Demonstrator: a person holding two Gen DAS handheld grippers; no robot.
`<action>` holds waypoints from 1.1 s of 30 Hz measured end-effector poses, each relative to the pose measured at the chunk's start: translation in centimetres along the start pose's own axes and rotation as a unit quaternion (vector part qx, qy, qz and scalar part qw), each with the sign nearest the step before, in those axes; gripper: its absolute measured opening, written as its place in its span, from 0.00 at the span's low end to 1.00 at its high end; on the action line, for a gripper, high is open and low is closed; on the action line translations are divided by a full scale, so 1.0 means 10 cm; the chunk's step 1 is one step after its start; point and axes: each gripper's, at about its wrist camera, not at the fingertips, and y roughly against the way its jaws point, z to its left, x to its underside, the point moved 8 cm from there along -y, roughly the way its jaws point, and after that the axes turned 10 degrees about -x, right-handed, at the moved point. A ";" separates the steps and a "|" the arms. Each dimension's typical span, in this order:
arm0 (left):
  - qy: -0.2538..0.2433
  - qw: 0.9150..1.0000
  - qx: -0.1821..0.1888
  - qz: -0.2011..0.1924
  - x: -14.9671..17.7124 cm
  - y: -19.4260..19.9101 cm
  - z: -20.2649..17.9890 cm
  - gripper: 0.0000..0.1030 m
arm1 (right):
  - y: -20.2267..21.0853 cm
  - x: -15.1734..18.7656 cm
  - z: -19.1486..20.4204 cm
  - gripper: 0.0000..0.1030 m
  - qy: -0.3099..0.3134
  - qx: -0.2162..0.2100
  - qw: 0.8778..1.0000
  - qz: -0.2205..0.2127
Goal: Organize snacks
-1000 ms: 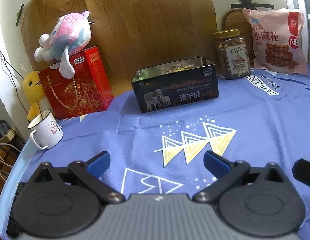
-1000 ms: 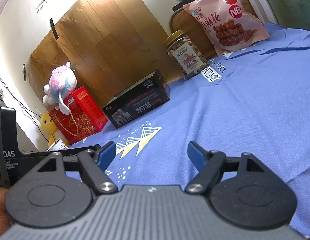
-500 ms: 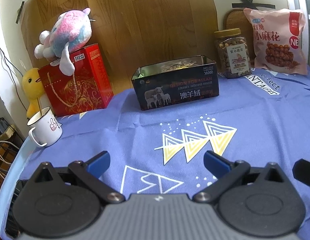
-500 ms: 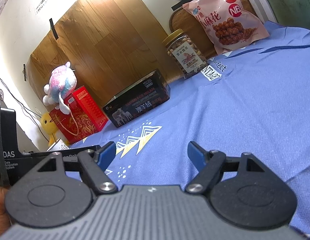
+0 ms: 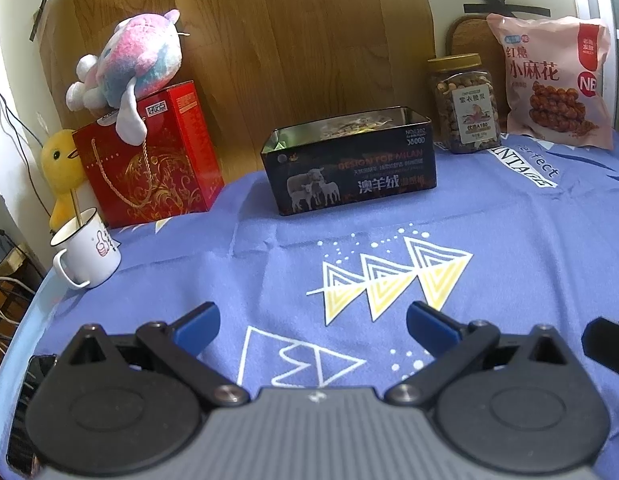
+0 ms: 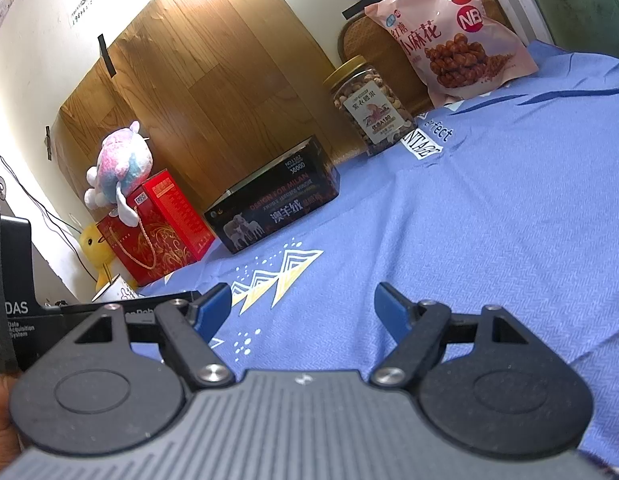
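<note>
The open tin (image 5: 351, 160) of snacks stands at the back of the tabletop (image 5: 509, 240), on its blue cloth, against a wood panel (image 5: 289, 40). Right of it stands a nut jar (image 5: 463, 104), lid on; further right a pink bag (image 5: 553, 80) leans upright. Left of the tin a red box (image 5: 149, 160) carries a plush toy (image 5: 129, 64); a mug (image 5: 85, 252) sits near the tabletop's left edge. The left claw (image 5: 311, 322) and right claw (image 6: 303, 306) both gape wide, empty, above bare cloth, well apart from the tin.

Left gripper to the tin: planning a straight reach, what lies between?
Only bare blue cloth between the left gripper and tin, per the left wrist view.
</note>
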 end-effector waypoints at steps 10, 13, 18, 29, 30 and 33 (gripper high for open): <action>0.005 1.000 0.011 -0.001 -0.02 0.01 0.00 1.00 | -0.02 0.01 0.01 0.78 0.004 0.000 1.000 0.001; 0.007 1.000 0.013 -0.003 -0.03 0.01 0.00 1.00 | -0.02 0.01 0.01 0.78 0.004 -0.001 1.000 0.002; 0.004 1.000 0.011 -0.007 -0.03 0.03 -0.01 1.00 | -0.03 0.00 0.02 0.78 0.006 -0.002 1.000 0.003; 0.008 1.000 0.013 -0.017 -0.11 0.06 0.01 1.00 | -0.02 -0.04 0.03 0.78 0.014 0.001 1.000 0.001; 0.009 1.000 0.013 -0.019 -0.14 0.07 0.02 1.00 | -0.01 -0.07 0.03 0.78 0.016 0.001 1.000 0.000; 0.013 0.999 0.016 -0.025 -0.22 0.10 0.02 1.00 | 0.03 -0.17 0.03 0.78 0.022 -0.001 1.000 -0.004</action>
